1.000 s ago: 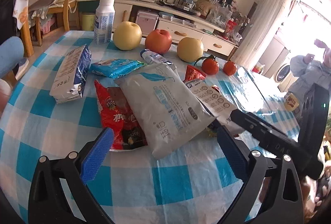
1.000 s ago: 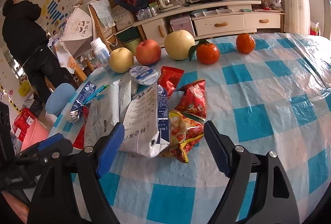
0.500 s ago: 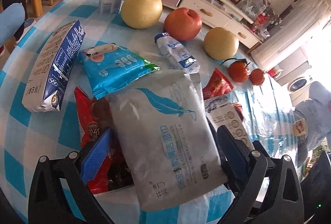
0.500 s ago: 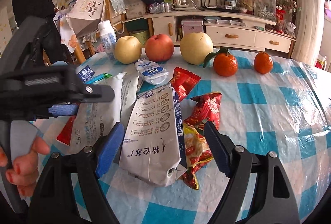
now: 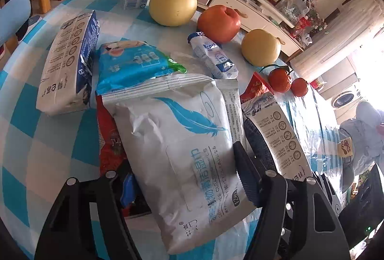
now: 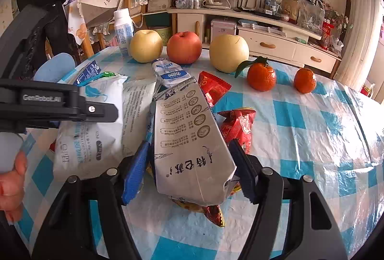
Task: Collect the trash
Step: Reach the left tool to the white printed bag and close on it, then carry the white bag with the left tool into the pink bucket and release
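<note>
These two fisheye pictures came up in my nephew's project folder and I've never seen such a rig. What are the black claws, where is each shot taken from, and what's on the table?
No robot here: a person holds a two-finger gripper in each hand, with a camera looking along its fingers. One picture is from the left gripper, whose jaws sit on either side of a white wipes pack. The other is from the right gripper, whose jaws flank a flattened milk carton. Whether either is squeezing yet, I cannot tell. On the checked tablecloth lie red snack wrappers, with pears, an apple and two tangerines behind.
</note>
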### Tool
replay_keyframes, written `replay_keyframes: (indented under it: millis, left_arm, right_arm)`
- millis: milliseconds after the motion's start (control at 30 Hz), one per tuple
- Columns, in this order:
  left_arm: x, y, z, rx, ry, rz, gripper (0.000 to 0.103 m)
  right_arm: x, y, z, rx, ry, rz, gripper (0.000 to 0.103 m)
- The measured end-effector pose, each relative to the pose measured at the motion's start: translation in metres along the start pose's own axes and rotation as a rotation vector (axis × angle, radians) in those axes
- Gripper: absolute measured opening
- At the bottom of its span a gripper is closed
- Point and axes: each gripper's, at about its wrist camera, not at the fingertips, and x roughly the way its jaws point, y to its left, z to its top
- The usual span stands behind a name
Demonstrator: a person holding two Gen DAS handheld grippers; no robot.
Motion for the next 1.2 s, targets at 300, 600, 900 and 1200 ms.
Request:
replay_keyframes:
  millis: [300,600,900,1200]
  left_arm:
    - [-0.03,0.024,-0.023,-0.007,-0.028,-0.053,0.054]
    - [-0.059,0.053,-0.045,0.001,-0.095,-0.083,0.051]
    - [-0.089,0.082,-0.046,-0.011,-0.156,-0.114,0.044]
    - [-0.114,0.11,-0.039,-0.068,-0.213,-0.159,0.033]
  right_arm:
    - [-0.021,0.001,-0.003,-0.002,-0.034,-0.021,0.067]
    - [-0.048,0.017,-0.009,-0.028,-0.077,-0.066,0.063]
    - [-0.082,0.032,-0.007,-0.001,-0.159,-0.09,0.059]
    - [-0.099,0.057,0.002,0.036,-0.199,-0.054,0.059]
